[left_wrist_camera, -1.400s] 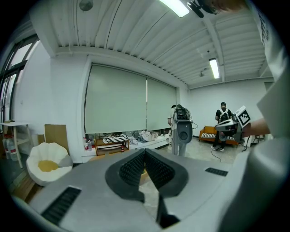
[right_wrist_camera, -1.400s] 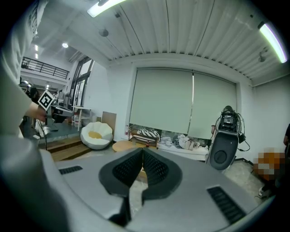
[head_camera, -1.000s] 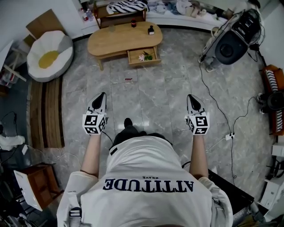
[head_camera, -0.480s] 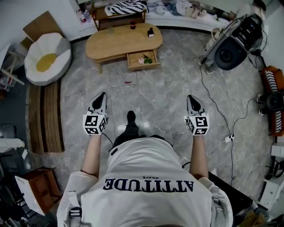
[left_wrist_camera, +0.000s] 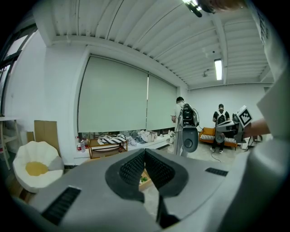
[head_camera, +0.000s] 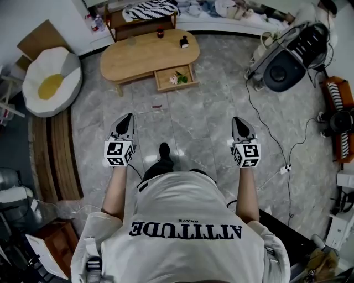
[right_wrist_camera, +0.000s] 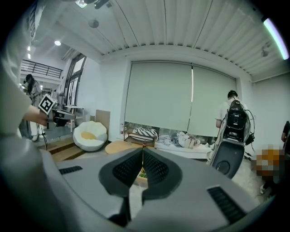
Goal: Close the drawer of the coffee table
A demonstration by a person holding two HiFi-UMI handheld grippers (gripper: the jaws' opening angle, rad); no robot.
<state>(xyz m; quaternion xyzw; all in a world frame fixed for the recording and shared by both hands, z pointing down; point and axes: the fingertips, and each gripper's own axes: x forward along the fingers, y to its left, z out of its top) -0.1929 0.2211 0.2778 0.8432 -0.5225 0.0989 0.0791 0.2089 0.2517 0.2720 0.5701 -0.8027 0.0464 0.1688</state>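
An oval wooden coffee table (head_camera: 145, 54) stands far ahead on the marble floor. Its drawer (head_camera: 176, 78) is pulled out toward me, with flowers and green leaves inside. A small dark bottle (head_camera: 184, 42), a dark jar (head_camera: 160, 32) and a glass stand on its top. My left gripper (head_camera: 128, 118) and right gripper (head_camera: 238, 120) both float over the floor well short of the table, shut with nothing between the jaws. In the left gripper view the shut gripper (left_wrist_camera: 144, 151) points toward the drawer (left_wrist_camera: 144, 178); in the right gripper view the other gripper (right_wrist_camera: 142, 150) does the same.
A white and yellow egg-shaped cushion seat (head_camera: 51, 81) sits left of the table beside wooden planks (head_camera: 52, 149). A black machine (head_camera: 287, 59) with cables across the floor stands at the right. A low shelf with striped cloth (head_camera: 148, 12) is behind the table. People stand far off (left_wrist_camera: 220, 127).
The table and drawer have shifted up and left in the head view. A foot has stepped forward. Both grippers keep their pose, still shut.
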